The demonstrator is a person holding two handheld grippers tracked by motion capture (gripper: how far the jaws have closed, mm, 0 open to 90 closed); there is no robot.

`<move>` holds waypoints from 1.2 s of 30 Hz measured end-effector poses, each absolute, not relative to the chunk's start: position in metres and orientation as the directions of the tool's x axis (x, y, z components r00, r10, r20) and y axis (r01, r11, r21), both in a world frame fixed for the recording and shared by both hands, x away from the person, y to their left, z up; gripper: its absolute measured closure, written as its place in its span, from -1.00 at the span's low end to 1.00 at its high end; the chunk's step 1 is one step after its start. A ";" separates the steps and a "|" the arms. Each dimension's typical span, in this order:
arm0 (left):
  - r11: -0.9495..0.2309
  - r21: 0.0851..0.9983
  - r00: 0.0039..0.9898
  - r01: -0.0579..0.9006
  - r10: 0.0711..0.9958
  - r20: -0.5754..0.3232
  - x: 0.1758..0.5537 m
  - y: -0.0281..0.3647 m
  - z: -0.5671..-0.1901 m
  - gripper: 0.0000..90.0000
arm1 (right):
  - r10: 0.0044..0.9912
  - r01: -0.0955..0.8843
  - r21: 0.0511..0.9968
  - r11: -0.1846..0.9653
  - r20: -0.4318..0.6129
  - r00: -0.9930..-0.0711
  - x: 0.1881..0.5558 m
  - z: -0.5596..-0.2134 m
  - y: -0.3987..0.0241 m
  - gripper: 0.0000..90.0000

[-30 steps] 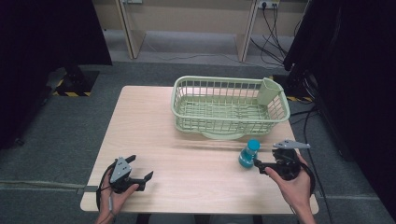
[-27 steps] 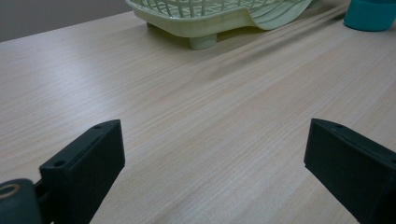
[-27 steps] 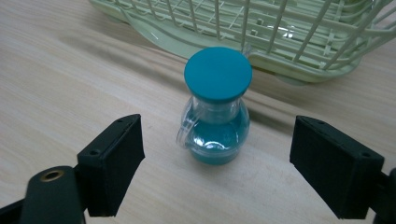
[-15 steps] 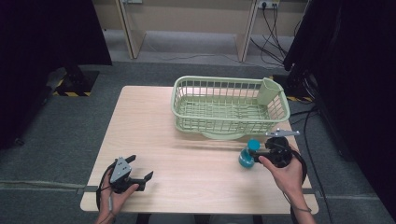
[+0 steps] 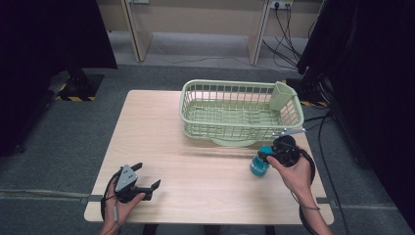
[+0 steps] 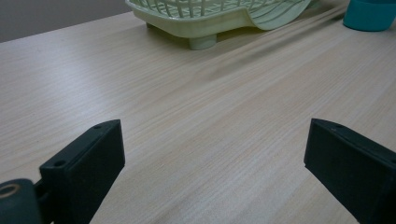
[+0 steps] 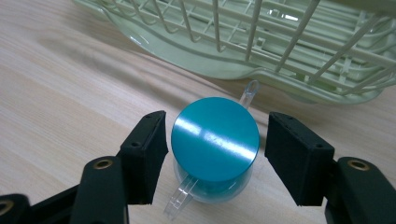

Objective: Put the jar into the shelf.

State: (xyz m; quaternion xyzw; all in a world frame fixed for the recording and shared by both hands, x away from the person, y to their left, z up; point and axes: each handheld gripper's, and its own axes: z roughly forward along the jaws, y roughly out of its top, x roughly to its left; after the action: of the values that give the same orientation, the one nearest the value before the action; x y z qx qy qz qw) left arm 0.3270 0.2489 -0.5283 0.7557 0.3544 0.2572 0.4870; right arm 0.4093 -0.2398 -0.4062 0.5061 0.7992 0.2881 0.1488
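A small bottle with a round teal cap (image 7: 215, 138) and a clear body stands on the table just in front of the pale green wire basket (image 7: 261, 42). My right gripper (image 7: 215, 156) is open around the cap, one jaw on each side with small gaps. In the high view the bottle (image 5: 259, 165) is at the table's right, partly under the right gripper (image 5: 270, 153). My left gripper (image 5: 146, 178) rests open at the front left of the table, with nothing between its jaws (image 6: 215, 163).
The basket (image 5: 240, 110) stands at the back right of the wooden table (image 5: 161, 127) and has a cup-like holder (image 5: 282, 95) at its right end. Its foot and curved drip lip (image 6: 205, 32) face the front. Cables trail on the floor behind.
My right gripper has moved forward and left over the bottle, and its jaws now stand either side of the cap. The left gripper has stayed put.
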 end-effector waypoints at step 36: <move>-0.276 0.918 0.615 0.285 0.787 0.046 0.327 0.249 -0.528 -0.90 | 0.862 0.641 0.680 0.356 0.027 -0.507 0.387 -0.359 -0.226 0.08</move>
State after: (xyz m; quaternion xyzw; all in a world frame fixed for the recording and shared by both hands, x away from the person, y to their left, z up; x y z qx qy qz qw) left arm 0.3270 0.2485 -0.5283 0.7559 0.3545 0.2585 0.4860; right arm 0.3869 -0.2260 -0.3587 0.4663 0.8056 0.3234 0.1705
